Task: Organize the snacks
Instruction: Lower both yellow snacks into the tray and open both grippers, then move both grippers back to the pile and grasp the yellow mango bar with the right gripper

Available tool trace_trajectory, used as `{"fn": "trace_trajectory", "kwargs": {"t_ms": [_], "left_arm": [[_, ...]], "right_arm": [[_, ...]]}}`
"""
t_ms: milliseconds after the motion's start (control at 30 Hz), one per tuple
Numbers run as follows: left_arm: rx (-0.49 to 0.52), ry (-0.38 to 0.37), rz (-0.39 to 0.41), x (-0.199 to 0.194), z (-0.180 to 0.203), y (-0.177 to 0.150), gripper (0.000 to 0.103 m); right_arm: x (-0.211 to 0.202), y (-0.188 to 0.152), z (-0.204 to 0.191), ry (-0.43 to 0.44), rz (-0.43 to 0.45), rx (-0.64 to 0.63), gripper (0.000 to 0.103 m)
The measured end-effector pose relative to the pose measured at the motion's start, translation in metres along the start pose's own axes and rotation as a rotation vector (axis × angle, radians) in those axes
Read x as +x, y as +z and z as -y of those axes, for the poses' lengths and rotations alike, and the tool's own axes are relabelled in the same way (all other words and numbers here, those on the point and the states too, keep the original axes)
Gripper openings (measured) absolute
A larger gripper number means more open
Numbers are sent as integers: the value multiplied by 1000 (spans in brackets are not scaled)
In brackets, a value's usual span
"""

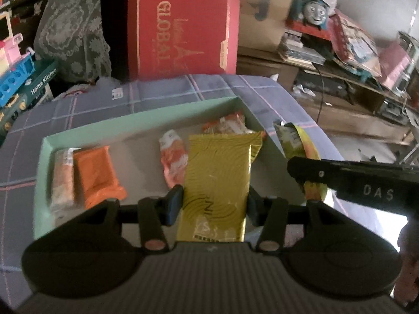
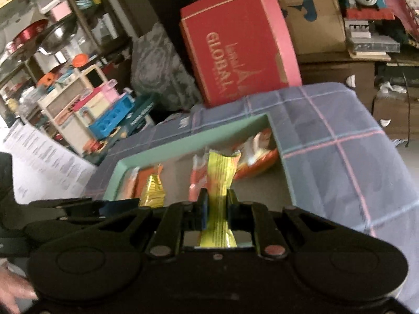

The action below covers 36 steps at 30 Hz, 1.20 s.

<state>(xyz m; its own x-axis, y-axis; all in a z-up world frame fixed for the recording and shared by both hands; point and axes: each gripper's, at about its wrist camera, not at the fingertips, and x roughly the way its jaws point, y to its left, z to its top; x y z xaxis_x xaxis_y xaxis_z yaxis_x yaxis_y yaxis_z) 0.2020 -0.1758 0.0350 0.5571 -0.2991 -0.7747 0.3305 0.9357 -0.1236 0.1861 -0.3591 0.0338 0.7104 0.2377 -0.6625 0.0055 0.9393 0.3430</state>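
Broadly, the checked cloth surface [image 1: 162, 91] drops away at its right edge, bare around the shallow mint tray [image 1: 136, 123]. Inside, crinkly orange packets [image 1: 97, 172] leave grey floor free between them. Left claw [image 1: 213, 204] clamps a flat gold packet [image 1: 217, 175] above the tray; right claw [image 2: 216, 206], nearly closed, pinches a glossy yellow wrapper [image 2: 220, 172].

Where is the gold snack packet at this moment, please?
In the left wrist view the gold snack packet is clamped in the left gripper, above the near edge of the green tray, right of the orange packets.
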Motion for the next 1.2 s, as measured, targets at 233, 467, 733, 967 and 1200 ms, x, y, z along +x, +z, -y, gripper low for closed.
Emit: {"fn": "trace_trajectory", "kwargs": {"t_ms": [233, 467, 733, 967, 1200], "left_arm": [[-68, -24, -51, 54, 0, 13, 49], [-42, 4, -80, 78, 4, 8, 66], [-18, 72, -56, 58, 2, 3, 103], [14, 71, -49, 29, 9, -12, 103], [46, 67, -43, 2, 22, -31, 103]], "right_arm": [[37, 14, 22, -37, -32, 3, 14], [50, 17, 28, -35, -32, -10, 42], [14, 15, 27, -49, 64, -11, 103], [-14, 3, 35, -59, 52, 22, 103], [-50, -13, 41, -74, 62, 23, 103]]}}
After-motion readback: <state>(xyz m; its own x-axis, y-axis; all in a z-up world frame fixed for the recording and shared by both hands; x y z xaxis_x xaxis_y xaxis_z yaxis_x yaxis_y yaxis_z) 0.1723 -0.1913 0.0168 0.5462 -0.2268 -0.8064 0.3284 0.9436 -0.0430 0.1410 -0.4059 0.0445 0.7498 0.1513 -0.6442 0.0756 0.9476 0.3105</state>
